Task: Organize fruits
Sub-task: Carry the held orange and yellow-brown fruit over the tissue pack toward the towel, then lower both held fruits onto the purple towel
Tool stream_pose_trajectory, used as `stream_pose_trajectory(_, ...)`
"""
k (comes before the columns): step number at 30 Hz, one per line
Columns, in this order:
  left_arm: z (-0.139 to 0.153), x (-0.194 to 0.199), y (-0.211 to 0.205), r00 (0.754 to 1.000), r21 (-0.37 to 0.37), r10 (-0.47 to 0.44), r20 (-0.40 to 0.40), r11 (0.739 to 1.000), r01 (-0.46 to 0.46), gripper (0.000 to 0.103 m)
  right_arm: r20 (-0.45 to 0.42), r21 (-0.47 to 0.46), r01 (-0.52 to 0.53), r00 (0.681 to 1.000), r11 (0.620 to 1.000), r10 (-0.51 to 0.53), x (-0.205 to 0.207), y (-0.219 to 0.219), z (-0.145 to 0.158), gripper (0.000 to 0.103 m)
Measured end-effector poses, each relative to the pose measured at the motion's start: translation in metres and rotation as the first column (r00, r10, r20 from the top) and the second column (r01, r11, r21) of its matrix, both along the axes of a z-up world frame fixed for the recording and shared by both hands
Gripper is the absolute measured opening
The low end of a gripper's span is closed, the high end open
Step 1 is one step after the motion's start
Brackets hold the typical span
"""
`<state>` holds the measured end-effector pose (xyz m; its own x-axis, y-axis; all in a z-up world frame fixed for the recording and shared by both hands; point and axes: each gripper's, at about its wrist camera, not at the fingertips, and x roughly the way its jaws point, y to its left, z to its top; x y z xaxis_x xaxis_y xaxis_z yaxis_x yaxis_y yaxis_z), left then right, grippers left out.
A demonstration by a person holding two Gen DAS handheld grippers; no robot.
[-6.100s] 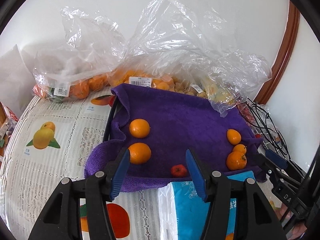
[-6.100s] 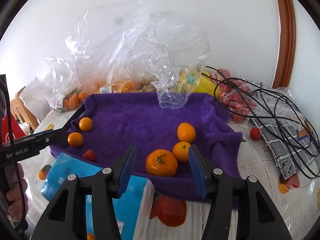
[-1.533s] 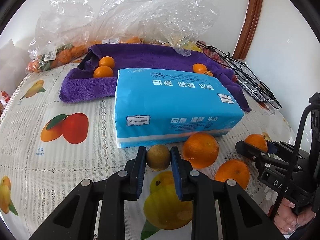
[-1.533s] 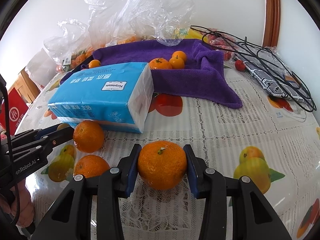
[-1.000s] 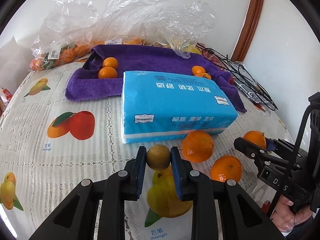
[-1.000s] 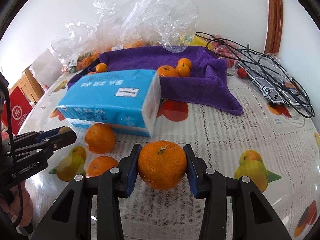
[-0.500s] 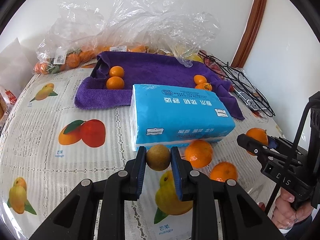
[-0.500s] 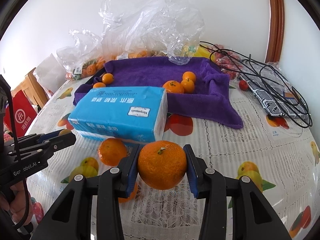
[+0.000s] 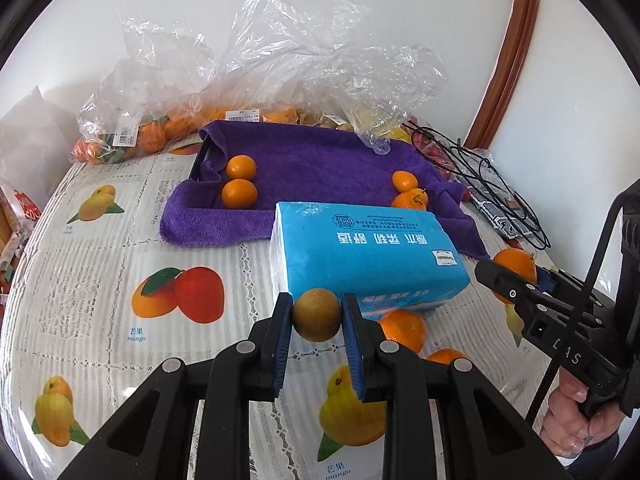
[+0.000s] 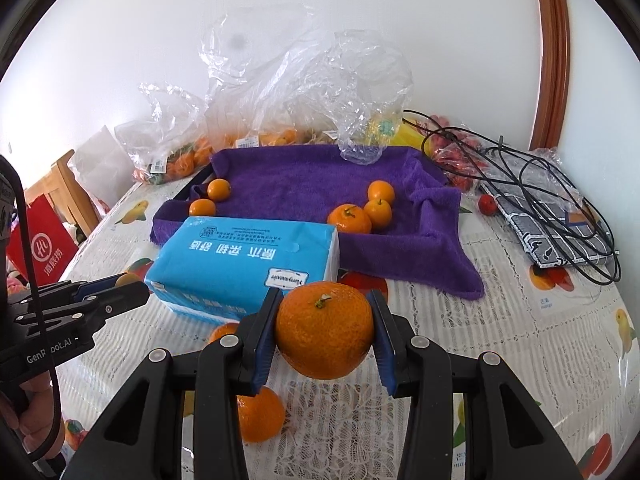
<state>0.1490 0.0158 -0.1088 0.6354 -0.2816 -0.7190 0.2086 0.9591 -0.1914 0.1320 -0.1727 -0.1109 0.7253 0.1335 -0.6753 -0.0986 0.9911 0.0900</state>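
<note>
The left hand-held gripper (image 9: pixel 316 316) is clamped on a small round brownish-green fruit (image 9: pixel 316 314), its blue pads pressing both sides and the fruit held clear of the bench (image 9: pixel 100 280), which wears a white lace-patterned cloth printed with fruit pictures. The right hand-held gripper (image 10: pixel 324 330) grips a large round orange with a stem nub (image 10: pixel 325 330) in the same way, raised above the cloth. Just beyond both grippers lies a blue plastic-wrapped pack of tissues (image 9: pixel 364 252), and beyond that a purple towel-lined tray (image 9: pixel 316 168) holds two small oranges (image 9: pixel 240 182) at its left end and a cluster of oranges (image 10: pixel 366 210) at its right end. Below and to the right of the left gripper, two loose oranges (image 9: pixel 402 328) rest on the cloth just beside the tissue pack. Behind the tray stand crumpled clear plastic bags (image 9: pixel 280 60) with more fruit inside. To the right of the right gripper, a tangle of black cable (image 10: pixel 532 188) lies over a patterned packet.
</note>
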Motion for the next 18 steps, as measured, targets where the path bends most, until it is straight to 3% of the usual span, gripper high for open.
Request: stream_pose_trajectory(18, 0.022, 0.038, 0.000, 0.999, -0.001, 0.021, 0.025, 1.000, -0.021, 0.024, 0.039, 0.017, -0.027, 0.999, 0.999, 0.026, 0.036, 0.008, 0.017, 0.042)
